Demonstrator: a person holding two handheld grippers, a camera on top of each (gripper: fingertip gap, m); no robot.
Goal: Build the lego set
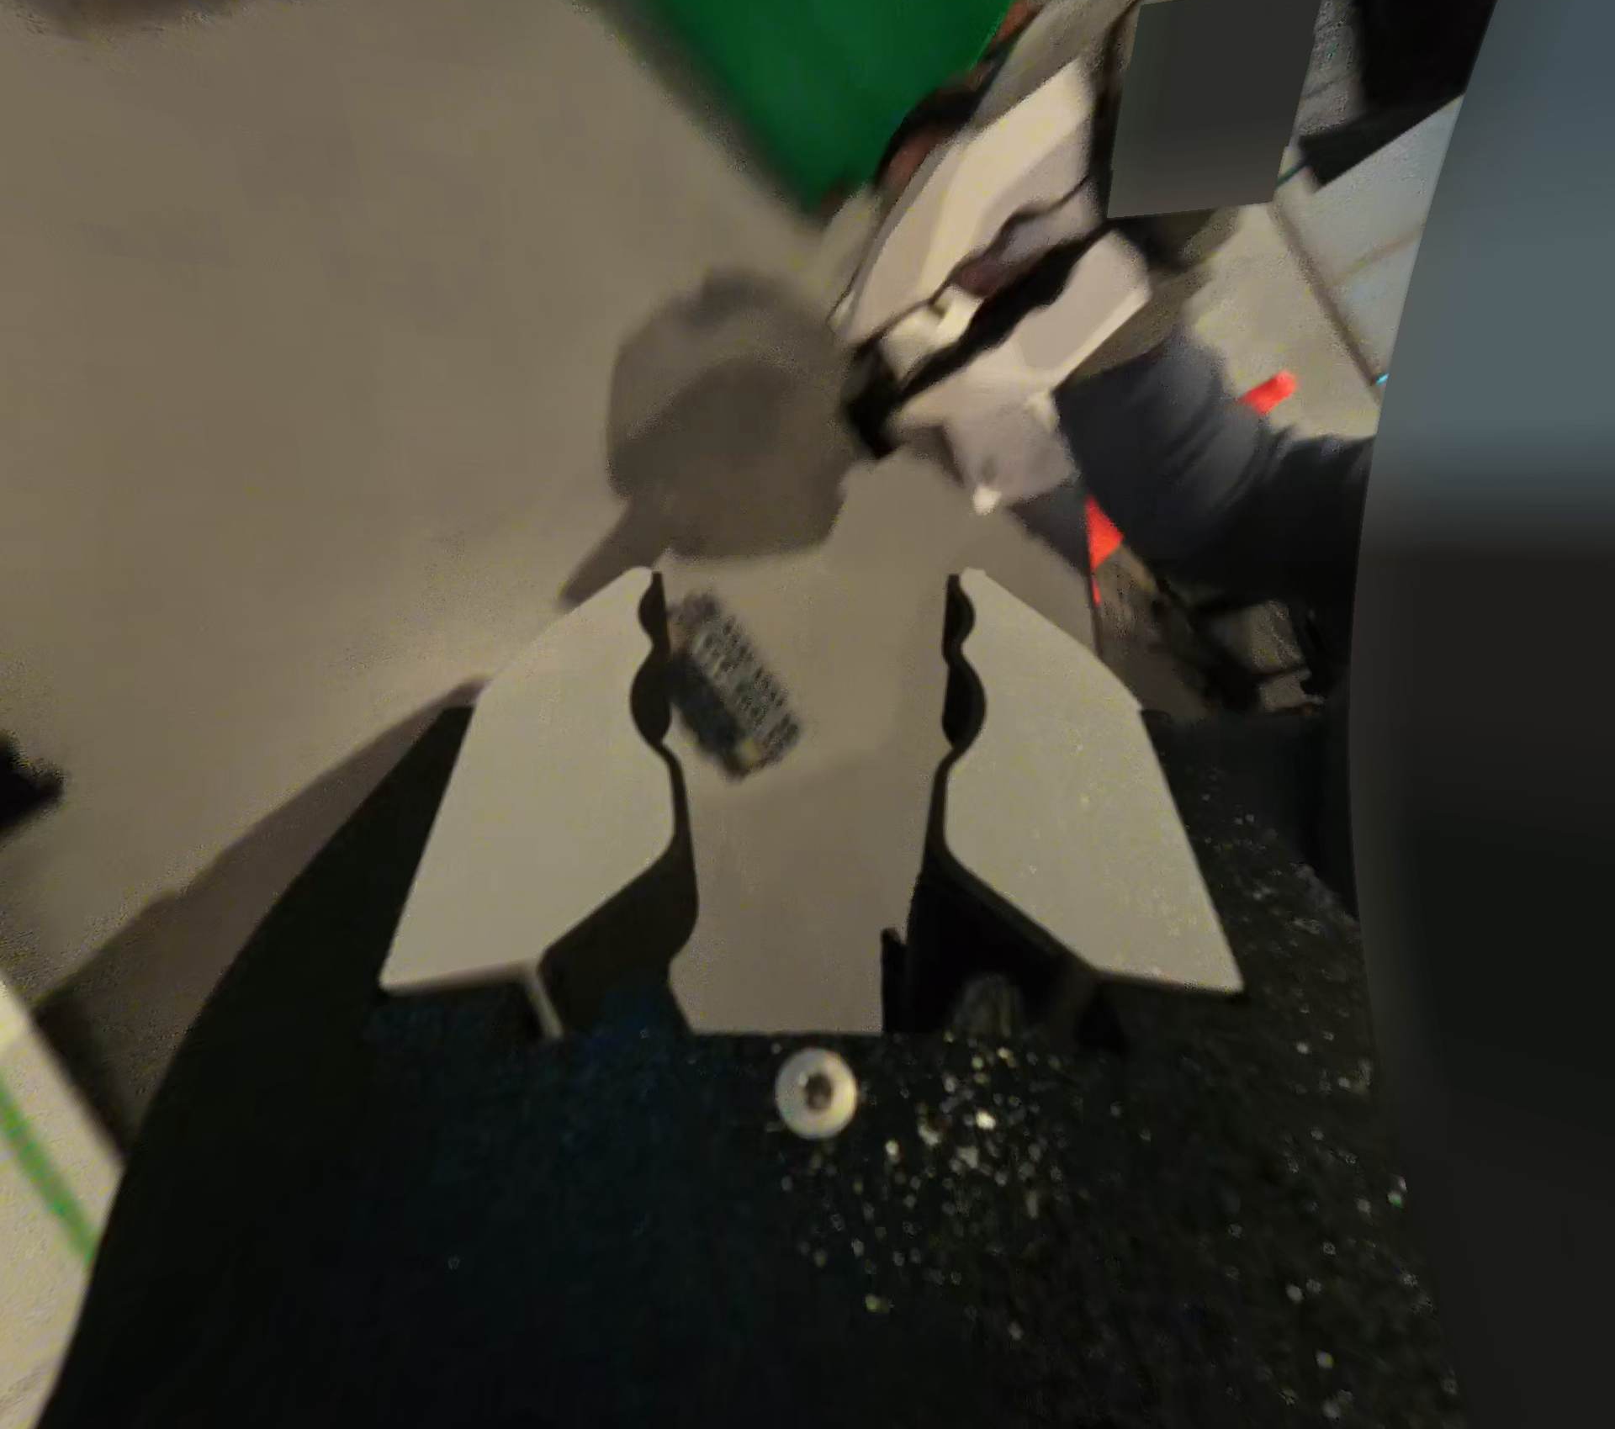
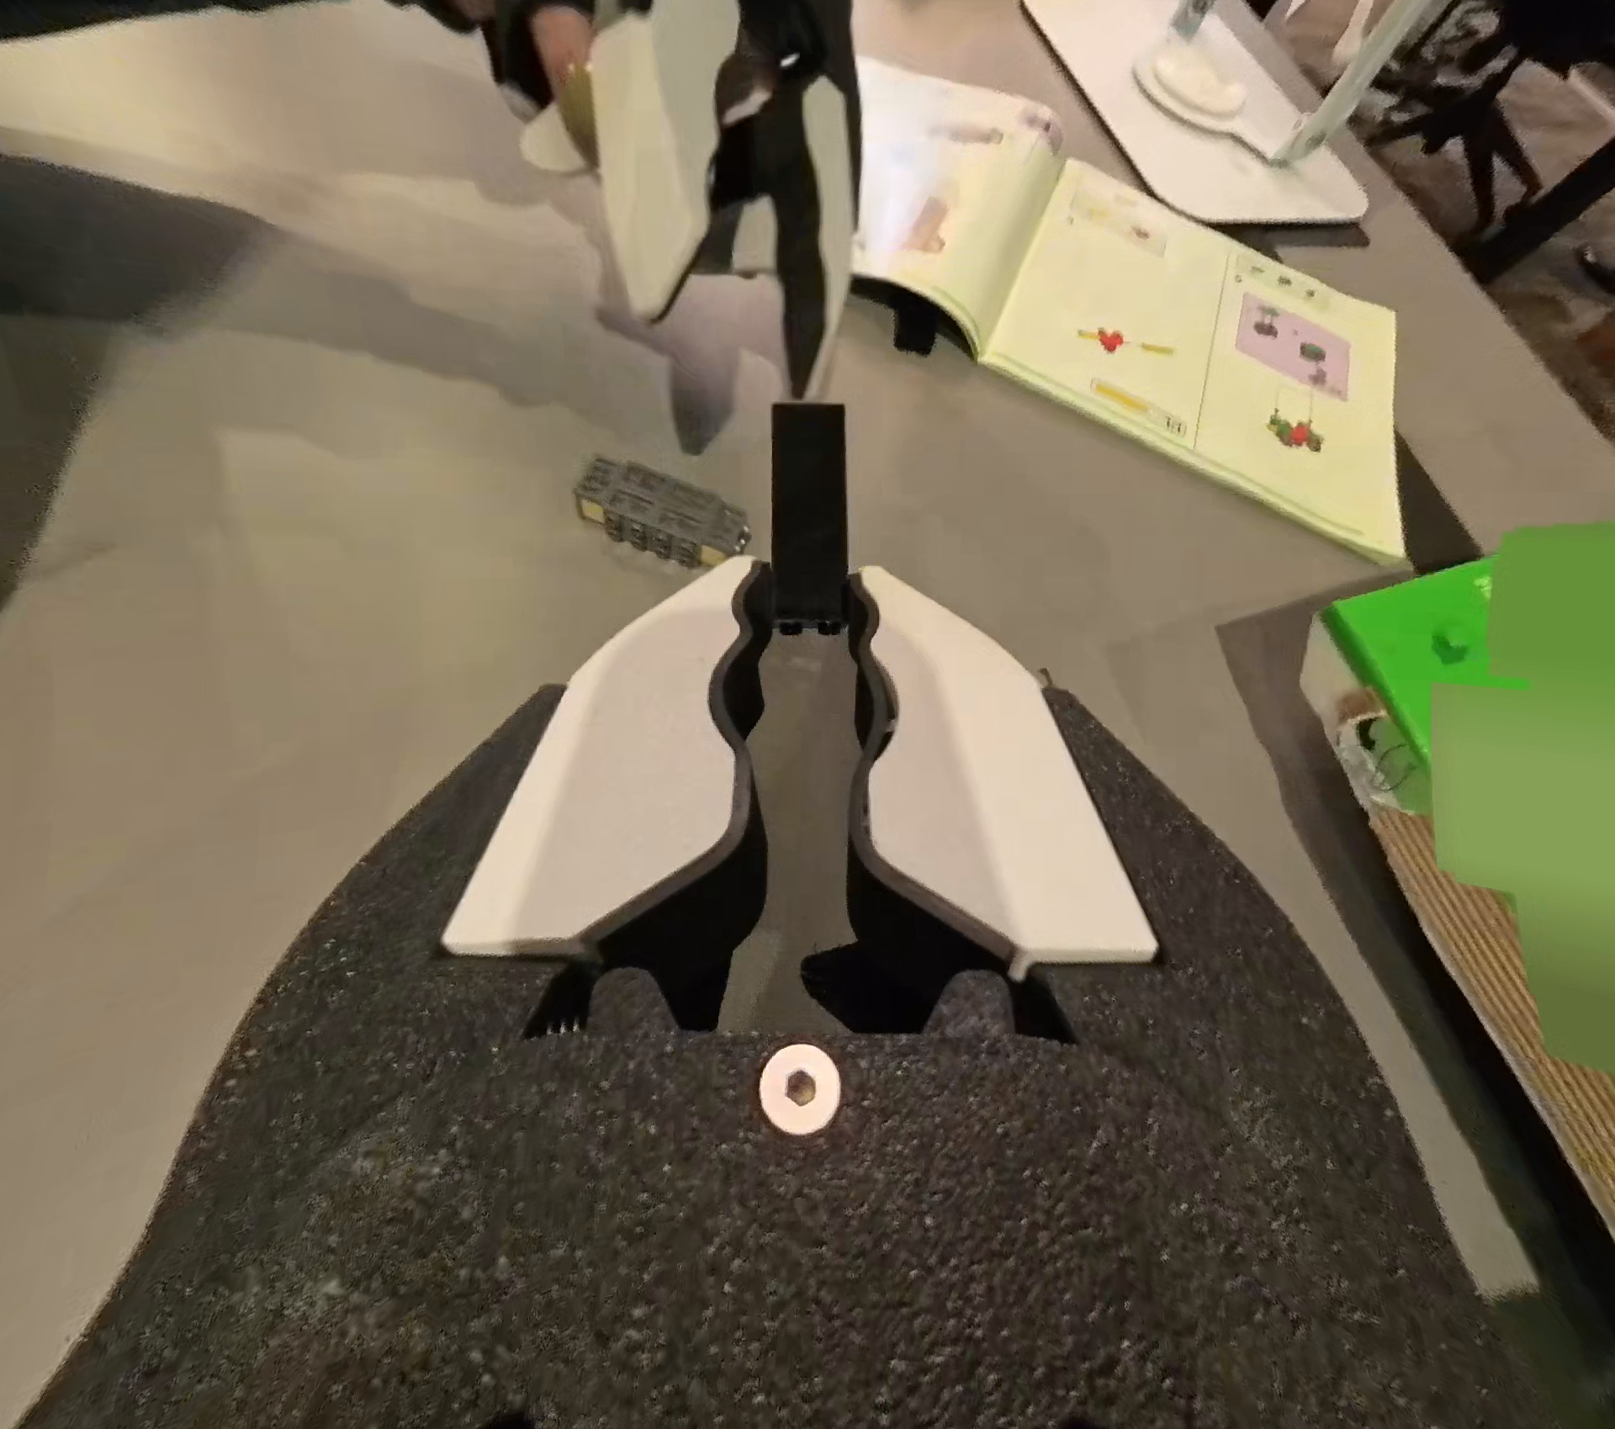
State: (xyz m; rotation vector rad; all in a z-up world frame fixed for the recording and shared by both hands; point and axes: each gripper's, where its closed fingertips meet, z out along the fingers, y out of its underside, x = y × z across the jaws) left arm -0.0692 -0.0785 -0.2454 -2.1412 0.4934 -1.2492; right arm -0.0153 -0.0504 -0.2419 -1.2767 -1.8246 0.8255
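Open booklet point(image 2: 1171, 356) and green box point(image 2: 1416, 653) flank the grey plate point(image 2: 660, 513).

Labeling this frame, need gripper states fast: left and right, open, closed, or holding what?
Left gripper: open, holding nothing; a grey lego piece lies on the table beneath its fingers.
Right gripper: closed on a black lego piece at its fingertips.

table point(image 2: 262, 601): grey, matte | lamp base point(image 2: 1206, 102): white (far right edge) | floor: dim
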